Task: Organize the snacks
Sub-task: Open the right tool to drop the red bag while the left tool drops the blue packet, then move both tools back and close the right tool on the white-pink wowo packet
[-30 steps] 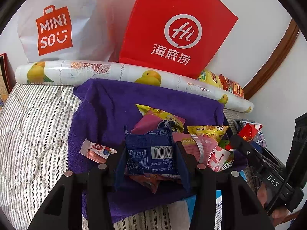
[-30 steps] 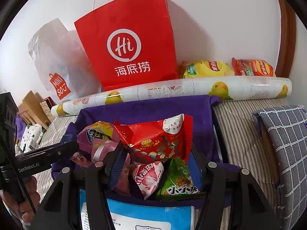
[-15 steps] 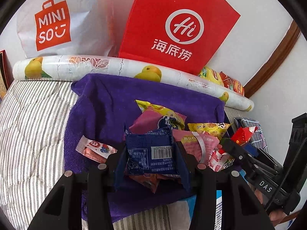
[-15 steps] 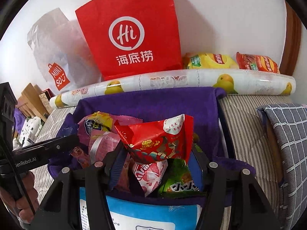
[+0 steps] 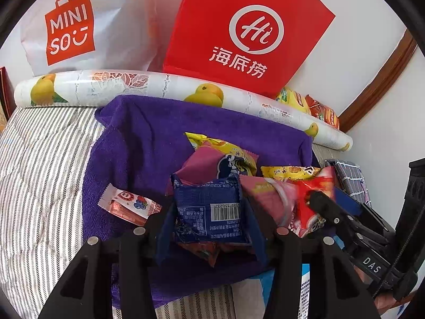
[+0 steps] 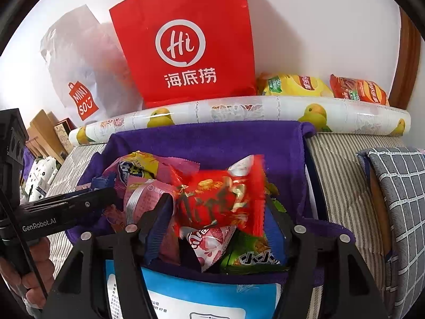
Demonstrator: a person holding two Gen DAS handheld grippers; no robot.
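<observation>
My left gripper (image 5: 209, 212) is shut on a dark blue snack packet (image 5: 209, 207) with a barcode and holds it above the purple towel (image 5: 148, 143). My right gripper (image 6: 220, 210) is shut on a red snack packet (image 6: 220, 202), blurred by motion, above the snack pile. The pile holds a pink and yellow bag (image 5: 223, 159), a pink packet (image 6: 143, 196), a white-pink packet (image 6: 207, 242) and a green packet (image 6: 249, 255). A small red-white bar (image 5: 127, 204) lies alone on the towel at the left. The right gripper's finger (image 5: 326, 207) shows in the left wrist view.
A red paper bag (image 6: 183, 45) and a white Miniso bag (image 5: 69, 29) lean on the wall behind a fruit-print roll (image 6: 239, 111). Two chip bags (image 6: 321, 87) lie behind the roll. A striped mattress (image 5: 39, 159), a checked cushion (image 6: 398, 199) and a blue-white package (image 6: 202, 300) surround the towel.
Both grippers have moved forward toward the wall with their packets still held. The red packet has shifted and blurred in the right gripper, and the right gripper has come closer to the left.
</observation>
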